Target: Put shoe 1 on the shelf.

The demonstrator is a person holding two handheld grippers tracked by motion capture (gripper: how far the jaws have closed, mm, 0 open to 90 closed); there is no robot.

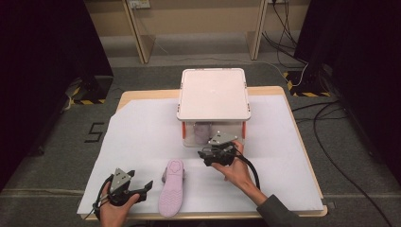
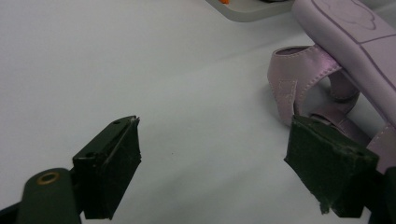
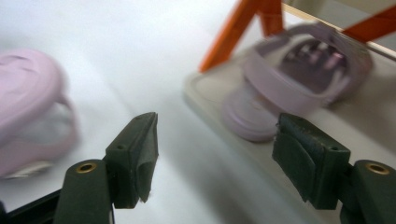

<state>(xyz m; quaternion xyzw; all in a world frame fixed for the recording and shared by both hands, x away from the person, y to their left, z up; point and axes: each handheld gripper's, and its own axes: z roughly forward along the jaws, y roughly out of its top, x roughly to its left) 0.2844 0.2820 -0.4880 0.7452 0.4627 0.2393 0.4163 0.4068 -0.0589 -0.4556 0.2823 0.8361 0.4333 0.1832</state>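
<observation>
- Left gripper (image 1: pixel 141 190): jaws spread, holding nothing, low over the white sheet (image 1: pixel 137 137) at my near-left.
- Sandal (image 1: pixel 171 187): just to that gripper's right, sole up, long axis running away from me; in the left gripper view its satin straps (image 2: pixel 299 79) sit beside the right-hand jaw. My left hand is the nearer.
- Right gripper (image 1: pixel 208 156): jaws spread, empty, at the front of the box (image 1: pixel 213 94).
- Second sandal (image 3: pixel 299 79): inside that box, ahead of my right jaws.
- Materials: matte lilac sole, smooth, flat, rounded toe; box of clear plastic, white lid, orange clips.
</observation>
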